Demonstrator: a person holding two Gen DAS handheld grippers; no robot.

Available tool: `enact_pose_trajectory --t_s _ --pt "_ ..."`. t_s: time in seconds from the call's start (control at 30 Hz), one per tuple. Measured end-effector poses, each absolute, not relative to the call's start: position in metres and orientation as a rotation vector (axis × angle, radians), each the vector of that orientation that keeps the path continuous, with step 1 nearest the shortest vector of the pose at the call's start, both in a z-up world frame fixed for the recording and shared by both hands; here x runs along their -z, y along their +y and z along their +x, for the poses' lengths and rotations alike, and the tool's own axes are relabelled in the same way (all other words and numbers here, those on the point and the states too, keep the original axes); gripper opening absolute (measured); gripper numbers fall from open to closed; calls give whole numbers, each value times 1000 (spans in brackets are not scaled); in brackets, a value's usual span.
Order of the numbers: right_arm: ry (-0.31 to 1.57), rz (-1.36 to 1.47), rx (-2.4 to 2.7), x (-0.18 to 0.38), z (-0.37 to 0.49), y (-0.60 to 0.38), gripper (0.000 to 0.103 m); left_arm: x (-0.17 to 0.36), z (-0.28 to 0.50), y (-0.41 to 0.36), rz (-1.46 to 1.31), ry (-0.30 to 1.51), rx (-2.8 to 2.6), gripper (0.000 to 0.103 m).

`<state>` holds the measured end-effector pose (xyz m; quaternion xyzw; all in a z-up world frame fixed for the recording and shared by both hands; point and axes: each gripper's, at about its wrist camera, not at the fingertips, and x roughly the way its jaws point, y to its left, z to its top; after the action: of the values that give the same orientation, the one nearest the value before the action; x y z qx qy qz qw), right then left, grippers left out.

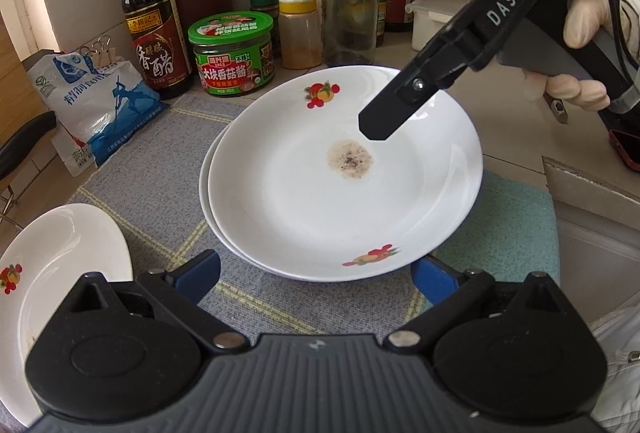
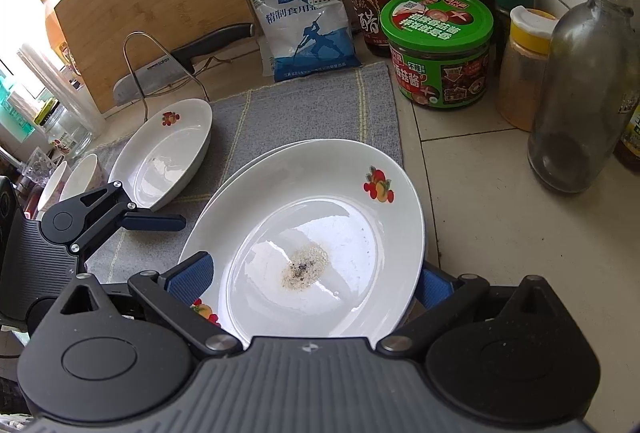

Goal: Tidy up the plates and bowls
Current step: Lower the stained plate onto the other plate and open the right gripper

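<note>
With two plates [image 2: 320,233] stacked mid-mat [image 2: 304,101], both grippers [image 1: 316,273] [image 2: 316,281] gape wide, holding nothing; next, fetch the lone plate [image 2: 164,153] at the mat's left edge

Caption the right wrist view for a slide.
Right gripper open around two stacked plates on a grey mat.

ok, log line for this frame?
stack: two plates on mat | third plate apart | left hand-held gripper open | right hand-held gripper open
</note>
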<state>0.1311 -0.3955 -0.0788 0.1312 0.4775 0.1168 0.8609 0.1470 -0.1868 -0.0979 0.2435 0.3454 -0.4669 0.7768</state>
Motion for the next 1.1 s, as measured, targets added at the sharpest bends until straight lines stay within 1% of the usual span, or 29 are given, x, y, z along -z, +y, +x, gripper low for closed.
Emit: enact_pose_trajectory --t_s 0.83,0.97,1.1 --pt "998 216 -190 71 111 -387 103 94 135 -185 462 749 933 101" --pt "986 122 -168 66 108 -377 103 93 134 -184 448 749 926 101" --pt "961 87 -189 61 102 -368 103 87 132 -176 409 745 901 101"
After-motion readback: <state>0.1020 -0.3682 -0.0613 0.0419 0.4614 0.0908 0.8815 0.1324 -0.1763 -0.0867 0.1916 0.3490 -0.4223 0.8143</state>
